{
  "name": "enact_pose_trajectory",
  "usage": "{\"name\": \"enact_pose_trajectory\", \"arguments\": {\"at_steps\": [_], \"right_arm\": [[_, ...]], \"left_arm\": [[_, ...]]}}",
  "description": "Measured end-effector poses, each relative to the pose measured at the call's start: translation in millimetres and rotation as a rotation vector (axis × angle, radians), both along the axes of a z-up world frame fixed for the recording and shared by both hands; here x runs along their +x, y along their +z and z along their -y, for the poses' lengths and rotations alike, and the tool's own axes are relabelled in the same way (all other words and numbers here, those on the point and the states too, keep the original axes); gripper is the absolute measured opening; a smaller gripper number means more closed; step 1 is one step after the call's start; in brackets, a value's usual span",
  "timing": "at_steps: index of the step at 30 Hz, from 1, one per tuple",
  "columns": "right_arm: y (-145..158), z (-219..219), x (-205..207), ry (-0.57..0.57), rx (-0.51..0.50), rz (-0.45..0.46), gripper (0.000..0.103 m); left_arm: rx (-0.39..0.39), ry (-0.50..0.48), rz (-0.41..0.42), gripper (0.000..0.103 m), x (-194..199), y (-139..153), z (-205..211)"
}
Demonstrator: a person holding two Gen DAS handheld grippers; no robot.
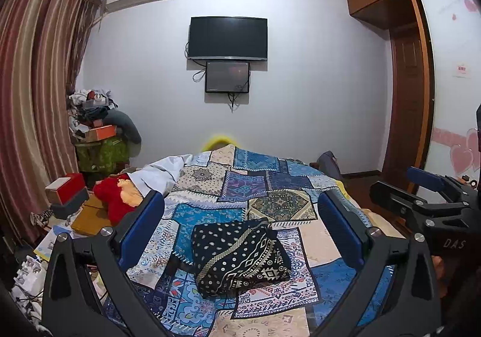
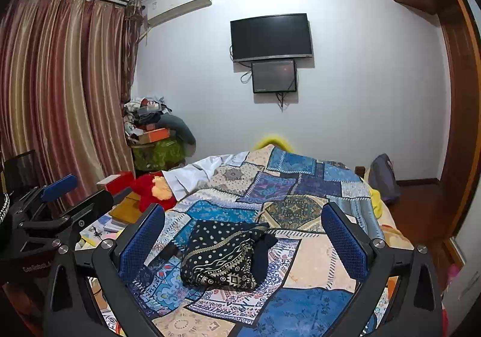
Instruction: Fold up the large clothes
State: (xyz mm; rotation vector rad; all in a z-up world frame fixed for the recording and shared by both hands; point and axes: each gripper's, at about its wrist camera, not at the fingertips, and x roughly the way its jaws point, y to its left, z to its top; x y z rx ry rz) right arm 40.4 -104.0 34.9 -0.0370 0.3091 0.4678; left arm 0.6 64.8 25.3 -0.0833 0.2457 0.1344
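Claws (image 1: 240, 228) (image 2: 243, 234) hover level, spread, above garment (image 1: 239, 255).

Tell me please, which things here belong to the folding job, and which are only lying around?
For the job:
- folded black patterned garment, lying on the patchwork bedspread
- left tongs and right tongs, both open, holding nothing

Only lying around:
- red plush toy
- red box
- white cloth
- corner clutter pile
- wall television
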Motion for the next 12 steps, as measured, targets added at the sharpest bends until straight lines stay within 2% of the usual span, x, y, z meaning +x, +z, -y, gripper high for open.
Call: {"name": "enact_pose_trajectory", "arguments": {"at_steps": [12], "right_arm": [[-1.7,4.6,7.8,-0.021,0.028,-0.037,0.103]], "left_arm": [[-0.003,-0.008,-0.009,0.103,1.7,-3.4,-0.8]]}}
